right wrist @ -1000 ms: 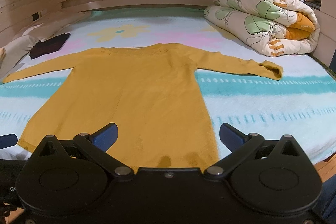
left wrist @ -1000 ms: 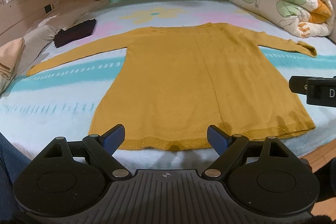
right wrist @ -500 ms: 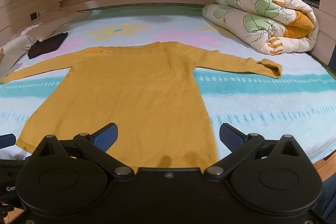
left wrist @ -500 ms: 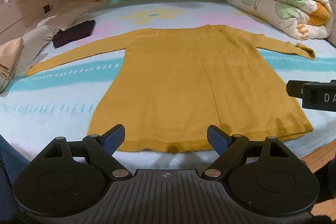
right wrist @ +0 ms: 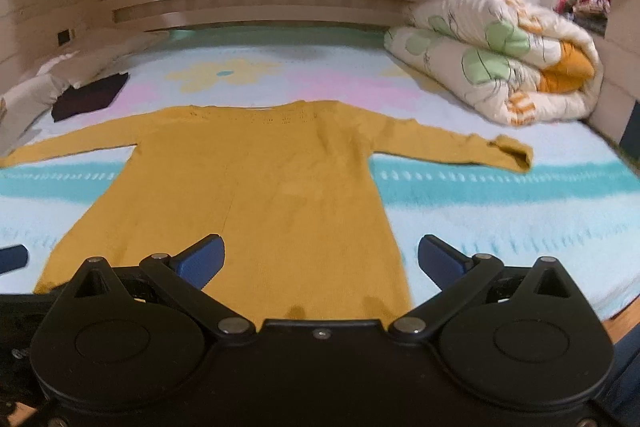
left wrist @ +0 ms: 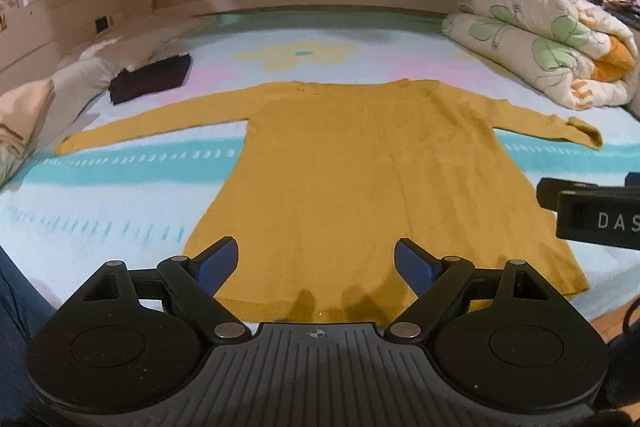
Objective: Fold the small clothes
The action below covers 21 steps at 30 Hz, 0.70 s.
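- Nothing had been folded yet — the mustard sweater (left wrist: pixel 360 187) was laid flat on the bed (left wrist: pixel 120 219), sleeves stretched out to both sides, hem at the near edge.
- Pretty much the whole job was left, as far as could be judged: sleeves in, body folded over.
- The left gripper (left wrist: pixel 316 263) was held over the hem with its jaws wide apart, nothing pinched between them.
- Same for the right gripper (right wrist: pixel 320 259) — jaws spread, nothing gripped, parked above the hem's right part.
- The bed was covered with a pale blue sheet with teal stripes and flowers.
- A rolled floral duvet (right wrist: pixel 504 75) was seen at the far right, a dark folded garment (left wrist: pixel 152 79) far left by the pillows (left wrist: pixel 80 75), wood panelling behind.
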### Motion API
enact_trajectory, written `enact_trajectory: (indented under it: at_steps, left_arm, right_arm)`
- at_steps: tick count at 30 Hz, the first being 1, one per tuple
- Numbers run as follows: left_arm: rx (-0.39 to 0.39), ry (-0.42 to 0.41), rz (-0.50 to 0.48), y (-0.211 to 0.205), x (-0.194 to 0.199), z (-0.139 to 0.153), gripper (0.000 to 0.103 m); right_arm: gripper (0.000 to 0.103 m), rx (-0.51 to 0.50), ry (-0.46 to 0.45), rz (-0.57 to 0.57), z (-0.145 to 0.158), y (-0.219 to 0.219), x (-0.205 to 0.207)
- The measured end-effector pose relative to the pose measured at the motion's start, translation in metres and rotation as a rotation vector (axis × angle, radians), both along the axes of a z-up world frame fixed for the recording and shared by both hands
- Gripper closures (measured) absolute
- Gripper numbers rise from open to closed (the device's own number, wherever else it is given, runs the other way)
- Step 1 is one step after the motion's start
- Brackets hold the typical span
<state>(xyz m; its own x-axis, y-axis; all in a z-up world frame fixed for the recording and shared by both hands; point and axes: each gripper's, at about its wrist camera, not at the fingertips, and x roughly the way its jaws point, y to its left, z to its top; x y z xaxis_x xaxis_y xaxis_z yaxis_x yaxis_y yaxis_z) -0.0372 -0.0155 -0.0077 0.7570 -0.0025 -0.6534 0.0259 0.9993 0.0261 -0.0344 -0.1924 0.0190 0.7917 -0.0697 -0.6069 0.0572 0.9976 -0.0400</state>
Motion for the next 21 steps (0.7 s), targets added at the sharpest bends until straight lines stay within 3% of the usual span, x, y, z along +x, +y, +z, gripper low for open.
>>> enact_trajectory:
  at_steps: [4,21]
  left_arm:
    - [-0.028,0.016,0.018,0.008,0.003,-0.001,0.019]
    - [0.002,0.120,0.044,0.009,0.017,-0.025,0.023]
  right_arm:
    - [0.001,-0.001,0.026,-0.007,-0.008,-0.001,0.004]
    - [0.001,0.045,0.090,-0.015,-0.028,-0.002,0.016]
